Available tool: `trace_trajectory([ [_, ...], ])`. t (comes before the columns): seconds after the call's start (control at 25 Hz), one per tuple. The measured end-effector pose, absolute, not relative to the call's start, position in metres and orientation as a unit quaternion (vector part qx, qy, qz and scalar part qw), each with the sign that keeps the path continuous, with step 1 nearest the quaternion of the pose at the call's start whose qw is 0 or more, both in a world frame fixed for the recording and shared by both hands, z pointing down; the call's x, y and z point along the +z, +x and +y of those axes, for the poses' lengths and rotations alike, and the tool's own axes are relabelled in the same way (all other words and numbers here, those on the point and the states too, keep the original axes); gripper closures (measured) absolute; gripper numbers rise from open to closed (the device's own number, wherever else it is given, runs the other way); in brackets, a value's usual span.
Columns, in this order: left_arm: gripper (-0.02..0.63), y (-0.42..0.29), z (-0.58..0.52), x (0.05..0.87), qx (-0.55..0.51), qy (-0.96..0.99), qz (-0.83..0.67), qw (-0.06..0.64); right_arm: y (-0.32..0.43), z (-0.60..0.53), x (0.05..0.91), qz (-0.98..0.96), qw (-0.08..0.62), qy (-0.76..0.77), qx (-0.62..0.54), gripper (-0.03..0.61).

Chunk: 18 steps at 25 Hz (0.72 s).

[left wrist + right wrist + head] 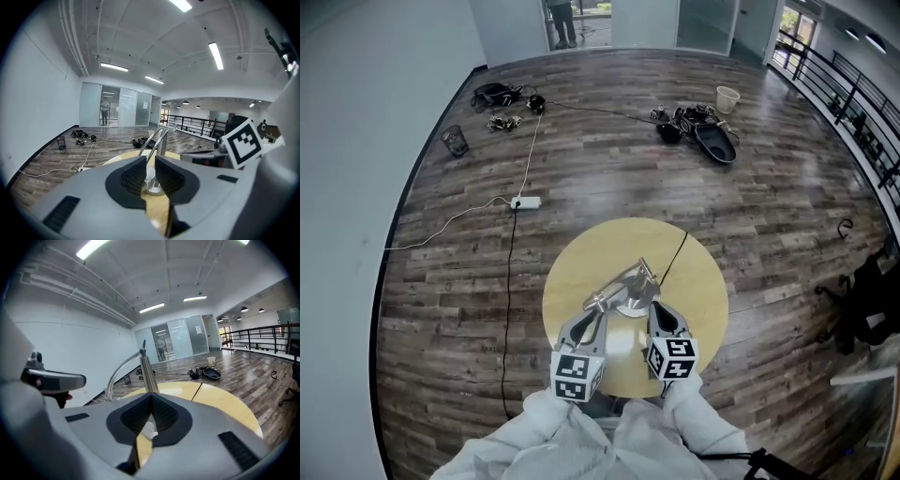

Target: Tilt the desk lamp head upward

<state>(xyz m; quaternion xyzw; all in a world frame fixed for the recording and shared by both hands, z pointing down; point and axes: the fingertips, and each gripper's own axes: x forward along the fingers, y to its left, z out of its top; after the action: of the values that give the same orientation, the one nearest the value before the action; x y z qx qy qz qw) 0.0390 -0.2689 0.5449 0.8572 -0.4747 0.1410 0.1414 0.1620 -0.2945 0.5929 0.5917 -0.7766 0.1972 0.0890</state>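
The desk lamp (623,289) stands mid-table (567,281), at the centre of the head view, its head (596,302) drooping toward the lower left. The left gripper (592,321) sits just below that head, jaws a narrow slit apart and empty. The right gripper (656,314), jaws closed on nothing, is near the base (633,307). A clean lift likely needs the left jaws wider to take the head — or a nudge from beneath — while the right steadies the base against tipping.

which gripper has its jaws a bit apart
The left gripper: a narrow gap shows between its jaws, while the jaws of the right gripper meet at their tips.
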Motion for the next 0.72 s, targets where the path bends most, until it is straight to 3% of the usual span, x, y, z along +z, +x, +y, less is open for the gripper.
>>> trace_trajectory([
  [0.08,0.544,0.031,-0.271,0.558,0.149,0.860,-0.468,0.139,0.159,-0.305,0.623,-0.777,0.117,0.584,0.205,0.569],
  [0.28,0.386,0.014,-0.281,0.603,0.182,0.877,-0.427,0.126,0.148,-0.326,0.686,-0.781,0.166,0.557,0.229,0.569],
  [0.4,0.337,0.008,-0.293,0.633,0.199,0.888,-0.397,0.118,0.142,-0.338,0.708,-0.784,0.178,0.546,0.237,0.569],
  [0.72,0.313,0.037,-0.331,0.657,0.200,0.921,-0.323,0.090,0.144,-0.350,0.729,-0.783,0.191,0.545,0.231,0.569],
])
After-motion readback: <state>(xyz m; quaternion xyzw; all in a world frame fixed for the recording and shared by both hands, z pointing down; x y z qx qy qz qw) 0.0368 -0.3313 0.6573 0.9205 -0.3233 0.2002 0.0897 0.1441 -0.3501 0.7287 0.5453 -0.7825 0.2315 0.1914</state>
